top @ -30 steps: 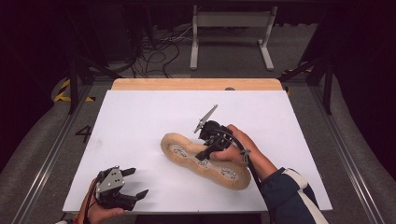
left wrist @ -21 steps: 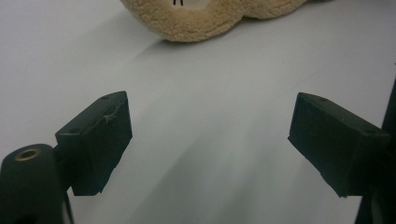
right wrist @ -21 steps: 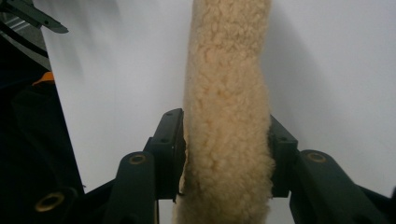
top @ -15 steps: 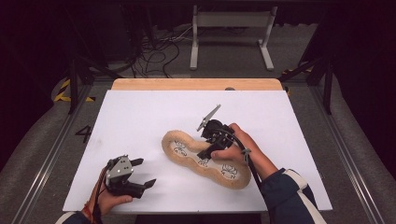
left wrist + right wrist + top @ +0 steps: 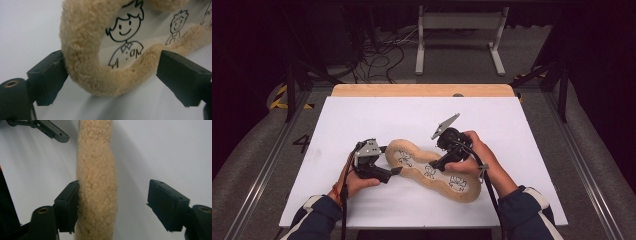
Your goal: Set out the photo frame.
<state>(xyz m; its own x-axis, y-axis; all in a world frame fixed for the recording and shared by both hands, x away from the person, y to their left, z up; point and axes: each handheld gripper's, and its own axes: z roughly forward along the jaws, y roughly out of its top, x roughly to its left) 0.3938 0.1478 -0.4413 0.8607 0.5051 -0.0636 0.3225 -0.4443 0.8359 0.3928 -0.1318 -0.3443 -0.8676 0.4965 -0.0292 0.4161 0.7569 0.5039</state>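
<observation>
The fleecy tan mat (image 5: 432, 170) lay lengthwise on the white table (image 5: 522, 150), its pale centre printed with cartoon figures. Your left gripper (image 5: 393, 171) stood open around the mat's rounded end. Your right gripper (image 5: 437, 165), jaws just opening, stood apart across its rim. The left gripper view showed a smiling figure's face; the high view blurred it.

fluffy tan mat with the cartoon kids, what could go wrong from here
1. The right claw has just been opening, with the mat's rim between its jaws, one pad alongside the pile: that end may go slack.
2. The left claw straddles the rounded end, jaws apart: closing may catch only fluff and slip off.
</observation>
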